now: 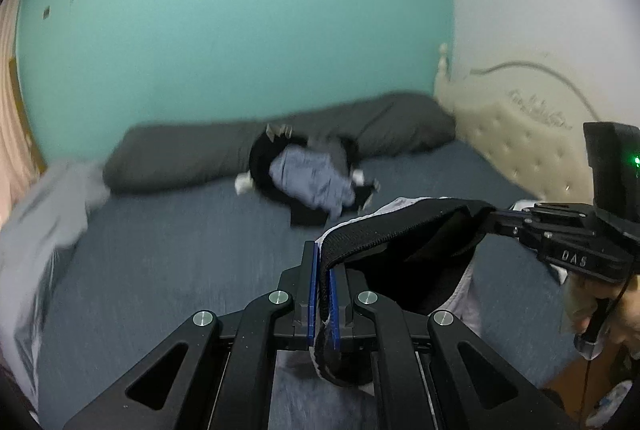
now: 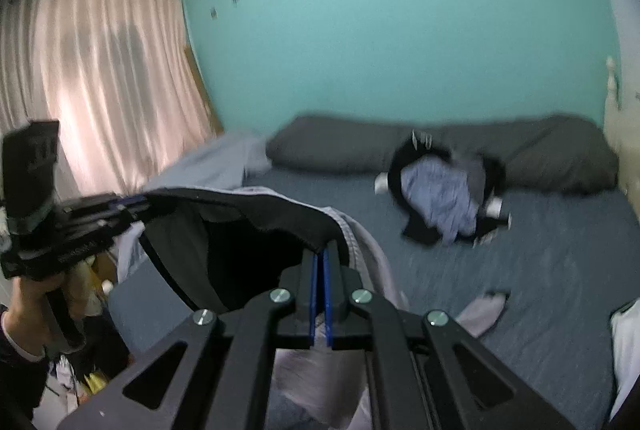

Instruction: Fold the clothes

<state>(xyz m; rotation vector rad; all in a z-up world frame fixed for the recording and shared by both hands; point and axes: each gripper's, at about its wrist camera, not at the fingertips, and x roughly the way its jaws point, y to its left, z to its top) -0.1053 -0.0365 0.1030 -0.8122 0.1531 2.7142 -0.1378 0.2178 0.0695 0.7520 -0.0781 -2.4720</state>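
I hold a pair of shorts [image 1: 404, 230] with a black elastic waistband and light grey fabric, stretched in the air between both grippers above the blue bed [image 1: 180, 250]. My left gripper [image 1: 323, 254] is shut on one end of the waistband. My right gripper [image 2: 320, 258] is shut on the other end of the shorts [image 2: 248, 222]. The right gripper shows at the right of the left wrist view [image 1: 508, 220], and the left gripper at the left of the right wrist view [image 2: 132, 203].
A pile of black and blue-grey clothes [image 1: 312, 177] lies near the dark grey pillows [image 1: 248, 149]. A grey garment [image 1: 44, 222] lies at the bed's left edge. A cream headboard [image 1: 516, 133] stands at right, a curtain [image 2: 100, 81] at left. A grey sock [image 2: 482, 310] lies on the sheet.
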